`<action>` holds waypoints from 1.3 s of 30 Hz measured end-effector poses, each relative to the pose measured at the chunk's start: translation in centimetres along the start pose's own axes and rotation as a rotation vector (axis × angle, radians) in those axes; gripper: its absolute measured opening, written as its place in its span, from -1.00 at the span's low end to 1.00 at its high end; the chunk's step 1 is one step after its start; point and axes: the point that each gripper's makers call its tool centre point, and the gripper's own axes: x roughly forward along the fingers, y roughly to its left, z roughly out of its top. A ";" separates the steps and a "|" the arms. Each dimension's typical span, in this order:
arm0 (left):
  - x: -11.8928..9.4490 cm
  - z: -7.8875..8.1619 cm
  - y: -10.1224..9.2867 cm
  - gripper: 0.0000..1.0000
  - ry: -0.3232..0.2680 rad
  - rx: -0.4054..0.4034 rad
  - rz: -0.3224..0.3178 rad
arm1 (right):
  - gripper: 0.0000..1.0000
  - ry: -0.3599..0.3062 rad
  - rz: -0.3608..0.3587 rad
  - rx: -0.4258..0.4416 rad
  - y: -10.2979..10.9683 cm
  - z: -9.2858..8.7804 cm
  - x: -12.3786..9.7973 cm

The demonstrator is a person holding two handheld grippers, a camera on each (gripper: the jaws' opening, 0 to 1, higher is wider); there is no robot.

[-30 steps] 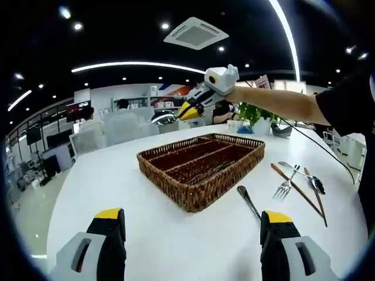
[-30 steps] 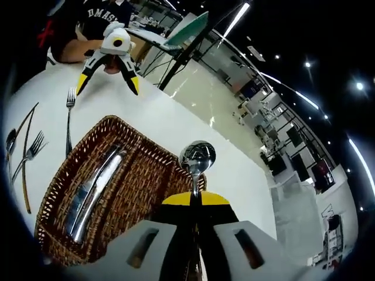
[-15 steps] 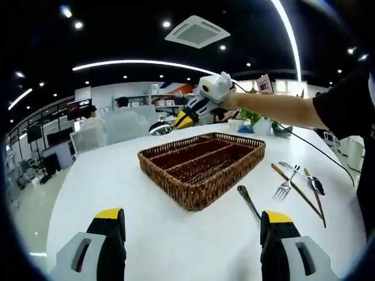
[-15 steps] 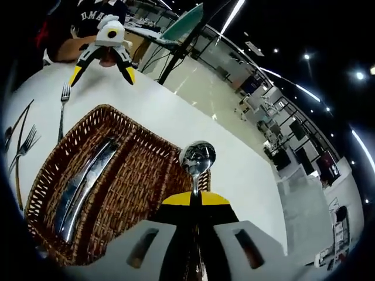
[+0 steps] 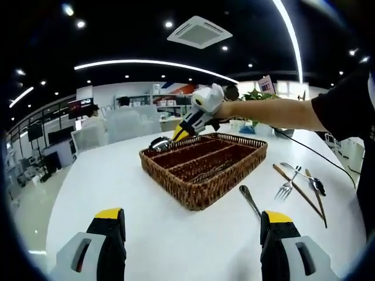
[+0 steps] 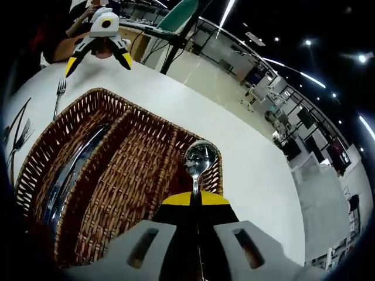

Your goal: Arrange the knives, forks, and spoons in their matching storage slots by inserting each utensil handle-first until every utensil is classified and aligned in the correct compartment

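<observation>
An open-plan office under a dark ceiling, lit by recessed spotlights, a curved light strip (image 5: 152, 62) and a ceiling air-conditioning vent (image 5: 199, 32). White chairs (image 5: 120, 124) stand beyond a round white table (image 5: 105, 175); glossy pale floor (image 6: 217, 76) stretches far.

Open-plan office or showroom interior. A dark ceiling carries a recessed air-conditioning cassette (image 5: 199, 31), small round downlights, and long curved light strips (image 5: 153, 62). Beyond the round white table (image 5: 123, 193) stand pale chairs (image 5: 123, 124), wall-mounted screens (image 5: 78, 108) and shelving along a white back wall. A potted plant (image 5: 253, 96) stands at the table's far edge. The right gripper view shows a glossy floor (image 6: 220, 82) running between rows of desks with chairs.
</observation>
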 end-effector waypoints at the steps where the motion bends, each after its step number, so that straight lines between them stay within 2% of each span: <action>1: 0.0 -0.1 0.0 1.00 0.003 0.000 -0.001 | -1.00 0.000 0.004 0.011 0.0 -0.1 0.1; 9: 0.2 -0.3 -0.1 1.00 0.008 0.000 -0.001 | -1.00 0.013 0.050 0.068 0.5 -1.6 1.8; 15: 0.5 -0.3 -0.6 1.00 0.011 0.006 -0.014 | -1.00 0.026 0.039 0.099 -0.3 -2.3 2.1; 21: 0.6 -0.4 -0.5 1.00 0.014 0.004 -0.012 | -1.00 0.047 0.042 0.125 -0.2 -2.8 2.8; 26: 1.0 -0.4 -1.0 1.00 0.015 0.009 -0.021 | -1.00 0.068 0.082 0.168 0.5 -3.7 3.8; 28: 1.1 -0.5 -1.1 1.00 0.019 0.012 -0.026 | -1.00 0.021 0.088 0.213 0.4 -3.4 4.0; 31: 1.1 -0.5 -1.1 1.00 0.020 0.013 -0.027 | -1.00 0.022 0.093 0.228 0.3 -3.5 4.1; 37: 1.2 -0.6 -1.2 1.00 0.022 0.015 -0.031 | -0.98 0.039 0.090 0.206 0.3 -3.6 4.2; 38: 1.2 -0.6 -1.2 1.00 0.021 0.015 -0.032 | -0.98 0.034 0.080 0.147 0.1 -3.5 4.2; 39: 1.2 -0.6 -1.2 1.00 0.020 0.013 -0.032 | -0.97 0.022 0.059 0.164 0.0 -3.6 4.2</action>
